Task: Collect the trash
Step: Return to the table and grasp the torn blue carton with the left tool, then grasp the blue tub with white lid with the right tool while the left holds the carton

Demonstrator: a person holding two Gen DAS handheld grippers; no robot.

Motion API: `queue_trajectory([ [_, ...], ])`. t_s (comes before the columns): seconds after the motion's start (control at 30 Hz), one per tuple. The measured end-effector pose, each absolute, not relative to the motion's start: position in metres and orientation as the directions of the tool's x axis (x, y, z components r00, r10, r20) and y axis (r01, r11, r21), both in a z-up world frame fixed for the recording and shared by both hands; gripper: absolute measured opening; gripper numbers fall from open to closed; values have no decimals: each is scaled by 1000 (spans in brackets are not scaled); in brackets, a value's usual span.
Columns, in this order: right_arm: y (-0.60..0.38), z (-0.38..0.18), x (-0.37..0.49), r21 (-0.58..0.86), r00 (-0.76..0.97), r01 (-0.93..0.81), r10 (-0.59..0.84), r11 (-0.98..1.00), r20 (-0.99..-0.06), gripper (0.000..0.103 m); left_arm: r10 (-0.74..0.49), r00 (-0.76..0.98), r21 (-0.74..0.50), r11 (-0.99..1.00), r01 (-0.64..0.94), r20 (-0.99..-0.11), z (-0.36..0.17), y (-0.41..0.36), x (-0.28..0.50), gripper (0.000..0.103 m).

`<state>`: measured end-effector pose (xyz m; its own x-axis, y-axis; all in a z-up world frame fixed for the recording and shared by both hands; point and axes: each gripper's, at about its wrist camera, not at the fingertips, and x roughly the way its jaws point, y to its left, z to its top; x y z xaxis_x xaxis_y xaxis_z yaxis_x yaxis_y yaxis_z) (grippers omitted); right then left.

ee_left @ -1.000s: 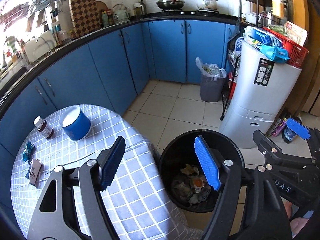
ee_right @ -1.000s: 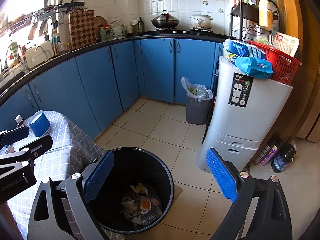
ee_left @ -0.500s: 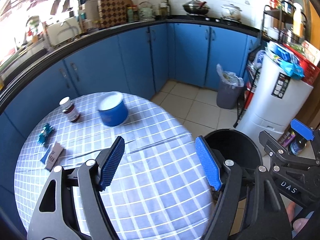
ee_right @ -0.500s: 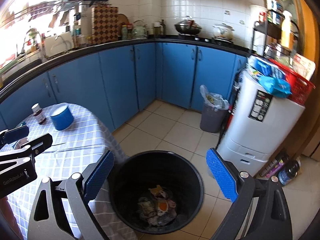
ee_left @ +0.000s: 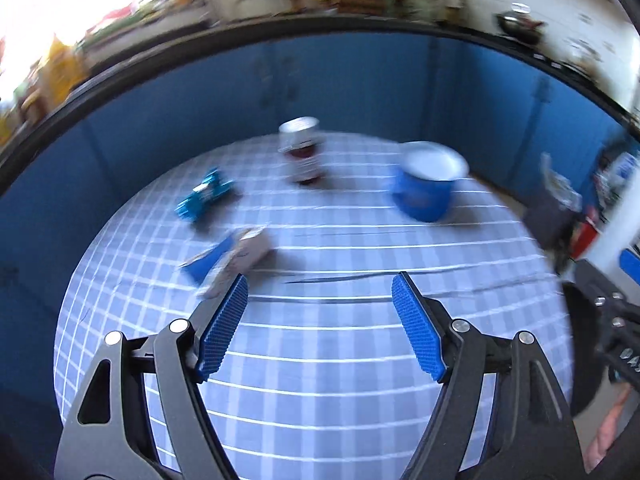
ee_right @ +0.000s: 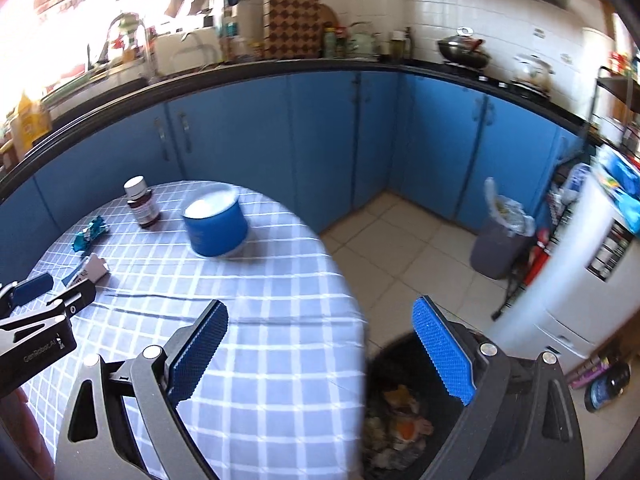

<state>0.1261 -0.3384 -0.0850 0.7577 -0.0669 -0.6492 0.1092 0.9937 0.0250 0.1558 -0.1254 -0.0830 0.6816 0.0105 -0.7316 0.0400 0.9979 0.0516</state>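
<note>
My left gripper [ee_left: 320, 320], with its blue ribbed pads, stands wide with nothing between them, above the round table [ee_left: 340, 360] in its blue-and-white checked cloth. My right gripper [ee_right: 320, 352] is equally wide and empty, straddling the table's edge and the black round bin [ee_right: 384, 420]. Crumpled waste already lies in that bin, so part of the job looks done. The torn white-and-blue carton [ee_left: 228, 260] lies just beyond my left pad; the crumpled blue foil wrapper [ee_left: 204, 196] is farther off.
</note>
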Motion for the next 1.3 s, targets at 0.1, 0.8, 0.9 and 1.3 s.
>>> queue_trajectory([
  [0.1,-319,-90,145,17,753,73,-44,997,-657,91,48,663,45,999,-21,-747,-91,-99,168,75],
  [0.8,-248,-128,268,-41,696,-28,-10,999,-718,91,-23,575,-17,1000,16,-818,-132,-58,235,72],
  [0.9,-244,-132,278,-43,692,-33,-8,999,-722,91,-31,578,-16,999,30,-815,-132,-59,243,61],
  [1.3,-251,-133,290,-14,704,-40,18,999,-710,74,-58,594,-47,998,34,-802,-132,-64,268,37],
])
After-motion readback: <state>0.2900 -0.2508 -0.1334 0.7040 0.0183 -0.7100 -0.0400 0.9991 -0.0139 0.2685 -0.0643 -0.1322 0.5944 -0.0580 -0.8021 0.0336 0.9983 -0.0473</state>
